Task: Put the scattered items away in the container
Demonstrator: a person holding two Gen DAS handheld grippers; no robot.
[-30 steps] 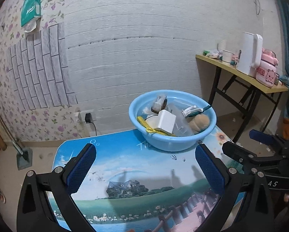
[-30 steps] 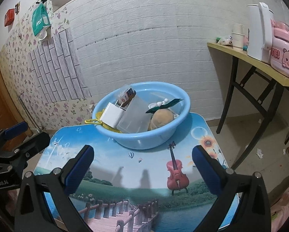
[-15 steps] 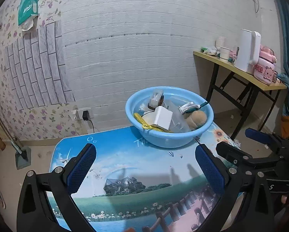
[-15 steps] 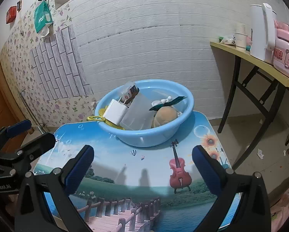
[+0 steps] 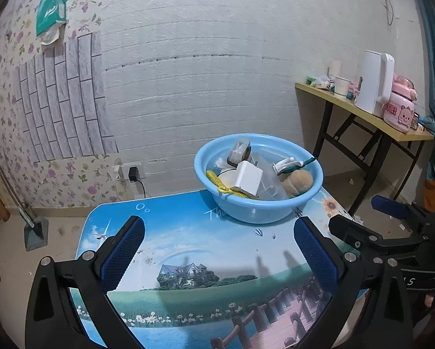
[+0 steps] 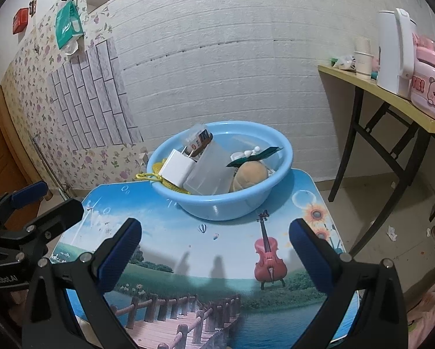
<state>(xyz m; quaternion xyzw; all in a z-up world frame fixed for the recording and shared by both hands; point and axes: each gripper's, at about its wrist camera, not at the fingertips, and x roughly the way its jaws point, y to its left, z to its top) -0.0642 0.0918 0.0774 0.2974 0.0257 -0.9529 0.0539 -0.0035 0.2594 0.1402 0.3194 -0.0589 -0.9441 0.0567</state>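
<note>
Over the picture-printed table (image 5: 188, 250), left tool (image 5: 217, 247) and right tool (image 6: 214, 250) gape wide, empty.

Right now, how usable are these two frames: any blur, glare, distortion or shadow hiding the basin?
Left wrist view: sharp; fisheye bows the wall lines, corners vignetted; finger shadows on the table stop short of the basin. Right wrist view: equally sharp, same barrel distortion; slight sheen on the basin wall; contents readable.
</note>
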